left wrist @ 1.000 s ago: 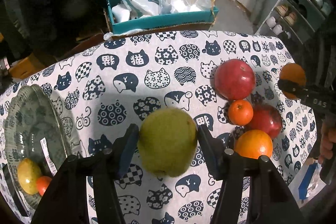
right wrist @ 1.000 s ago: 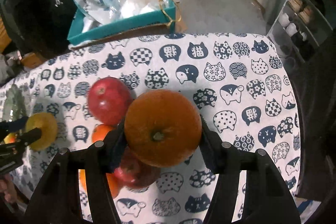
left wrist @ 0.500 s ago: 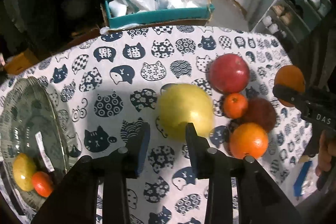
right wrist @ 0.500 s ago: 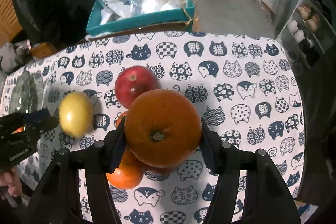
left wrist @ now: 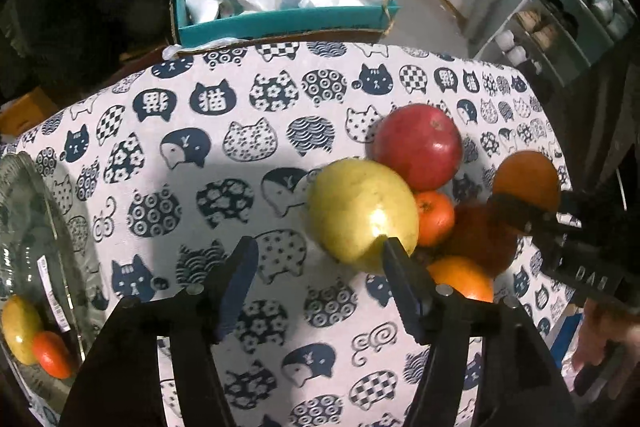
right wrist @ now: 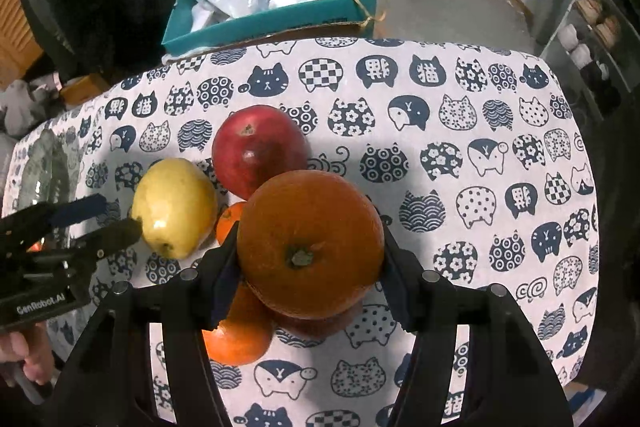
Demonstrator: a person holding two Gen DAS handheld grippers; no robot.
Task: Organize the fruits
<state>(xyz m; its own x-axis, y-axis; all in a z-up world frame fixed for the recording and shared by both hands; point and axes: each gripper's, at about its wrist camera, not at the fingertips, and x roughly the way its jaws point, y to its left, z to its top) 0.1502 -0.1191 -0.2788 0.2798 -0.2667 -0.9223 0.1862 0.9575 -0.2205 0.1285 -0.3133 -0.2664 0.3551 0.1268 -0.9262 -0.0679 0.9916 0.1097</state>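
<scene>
On cat-print cloth, the left hand-held gripper [left wrist: 316,259] opens empty; the right hand-held gripper [right wrist: 310,259] clamps a round, dimpled orange [right wrist: 310,243].

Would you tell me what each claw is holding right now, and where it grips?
The right claw pinches the orange across its sides. The left claw is opening, holding nothing; the pear lies beyond it.

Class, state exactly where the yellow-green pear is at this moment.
In the left wrist view, the pear lies on the tablecloth beside the red apple and small tangerine, just beyond the left gripper.
</scene>
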